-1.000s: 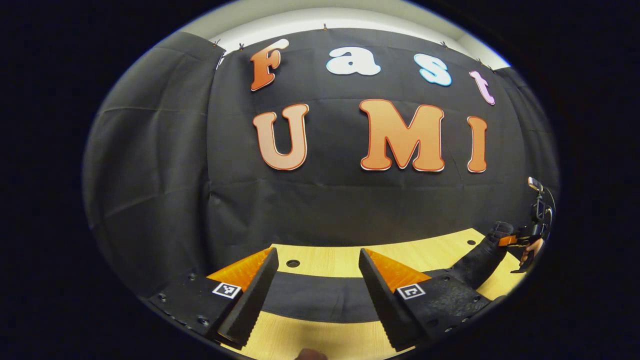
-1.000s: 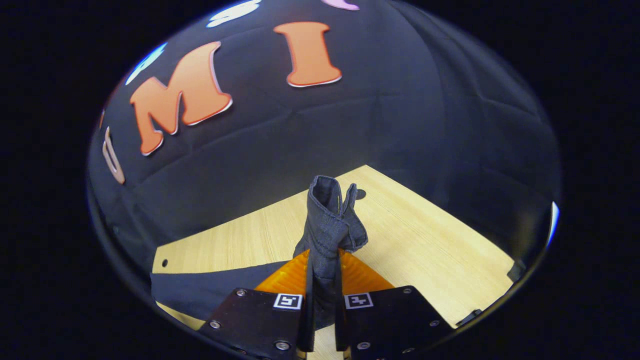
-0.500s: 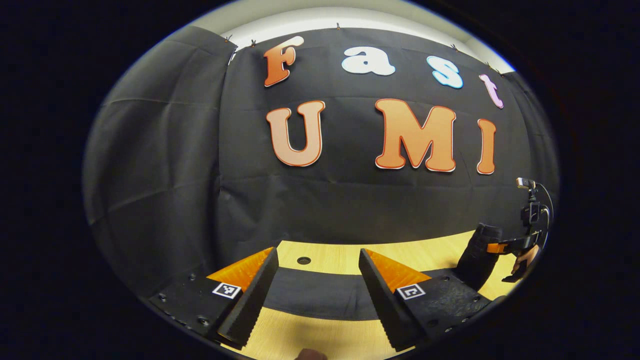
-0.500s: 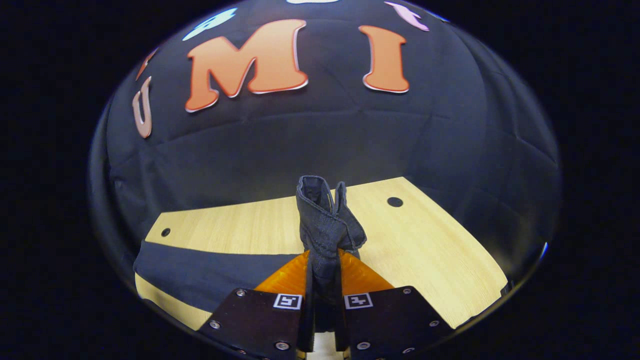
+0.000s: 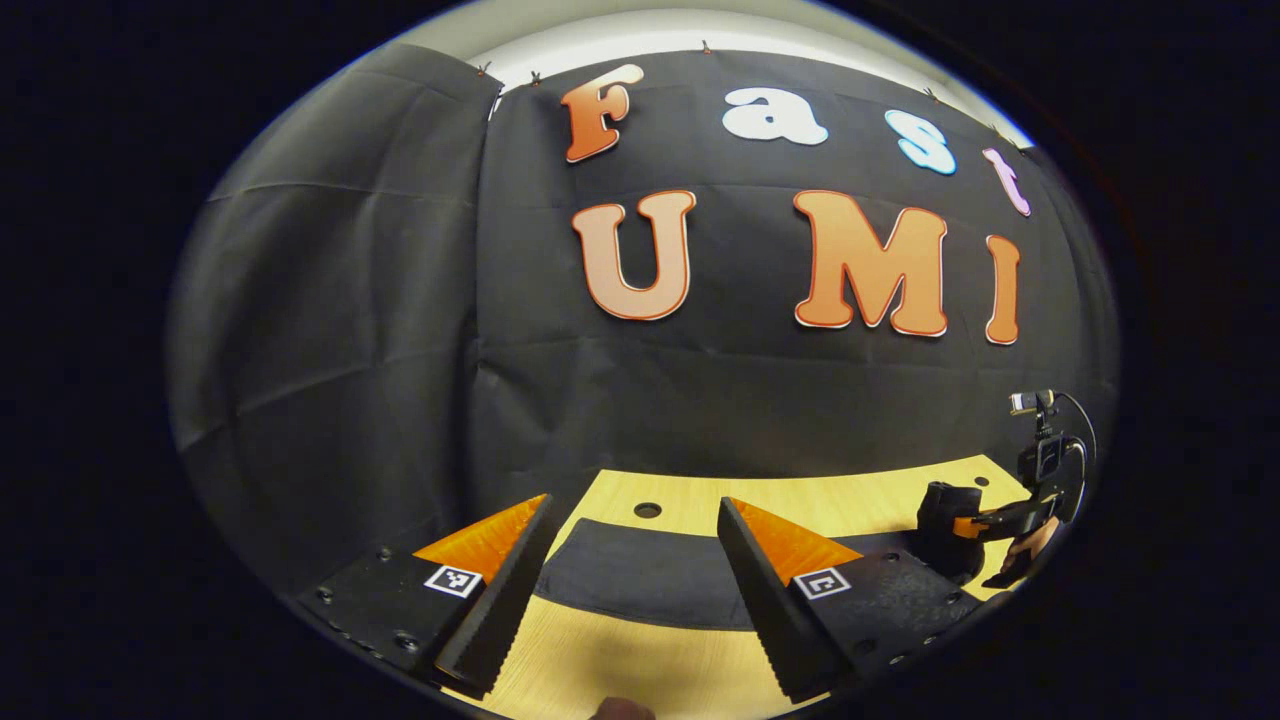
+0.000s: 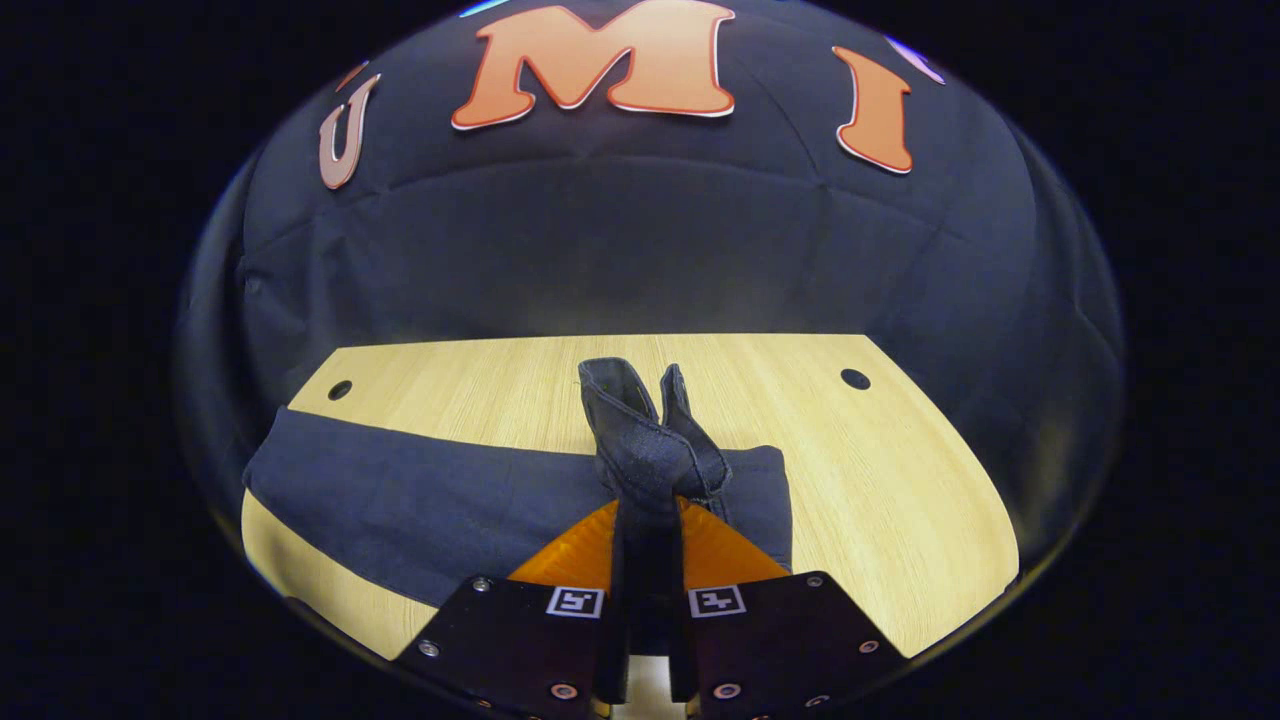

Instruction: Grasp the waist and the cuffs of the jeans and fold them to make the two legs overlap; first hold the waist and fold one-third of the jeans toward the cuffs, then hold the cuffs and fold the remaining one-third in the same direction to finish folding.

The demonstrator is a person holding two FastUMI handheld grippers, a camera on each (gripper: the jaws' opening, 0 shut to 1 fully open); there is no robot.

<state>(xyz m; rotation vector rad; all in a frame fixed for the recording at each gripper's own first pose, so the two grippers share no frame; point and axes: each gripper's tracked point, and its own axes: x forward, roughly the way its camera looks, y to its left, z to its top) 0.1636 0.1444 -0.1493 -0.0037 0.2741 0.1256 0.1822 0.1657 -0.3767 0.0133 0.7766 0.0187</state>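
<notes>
While dark jeans [image 6: 420,505] lie flat across the wooden table [image 6: 900,480], one bunched end pinched upright between the closed right gripper [image 6: 648,520], left gripper [image 5: 630,580] spread wide, holding nothing, above the cloth.

Light: even, bright on the pale tabletop [image 6: 880,480]
Wall: dim
Focus: sharp at centre
Edges: strong fisheye bending, darkened rim
</notes>
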